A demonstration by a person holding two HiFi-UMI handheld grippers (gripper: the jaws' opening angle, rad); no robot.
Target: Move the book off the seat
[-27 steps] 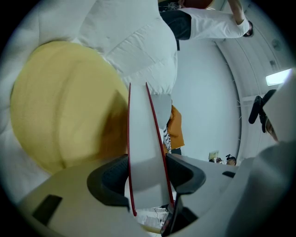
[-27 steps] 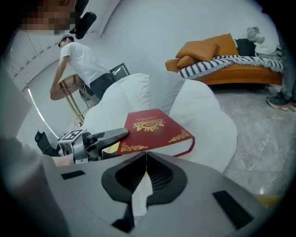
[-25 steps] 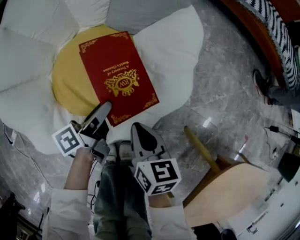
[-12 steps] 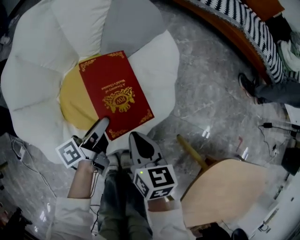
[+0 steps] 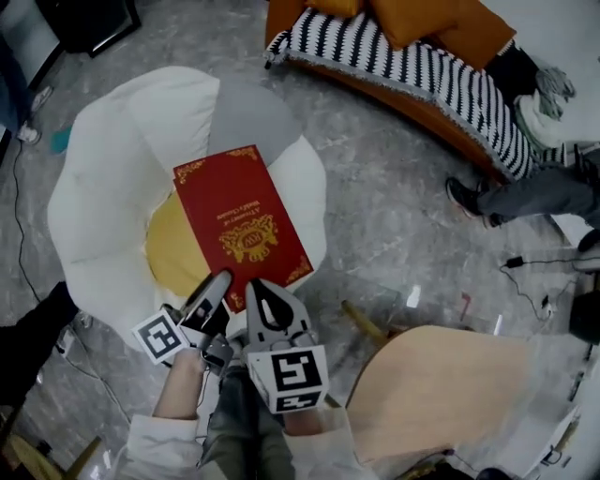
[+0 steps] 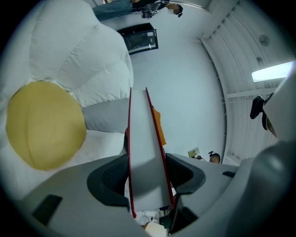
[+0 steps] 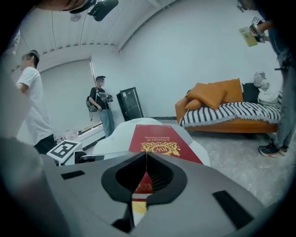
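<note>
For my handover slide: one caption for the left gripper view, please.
Left claw clamped on the edge of the red book, white-and-yellow flower seat alongside.

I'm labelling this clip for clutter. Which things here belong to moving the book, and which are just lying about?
Job: red book, clamped in the left tool; flower-shaped seat.
Lying about: striped sofa; orange cushions; wooden chair.

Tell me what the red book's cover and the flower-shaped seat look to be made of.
The book: probably stiff board, with a matte red cloth or leather-look finish and gold-stamped ornament. It stays flat.
The seat: stuffed fabric, likely. Its soft matte white and yellow panels puff between the seams.
</note>
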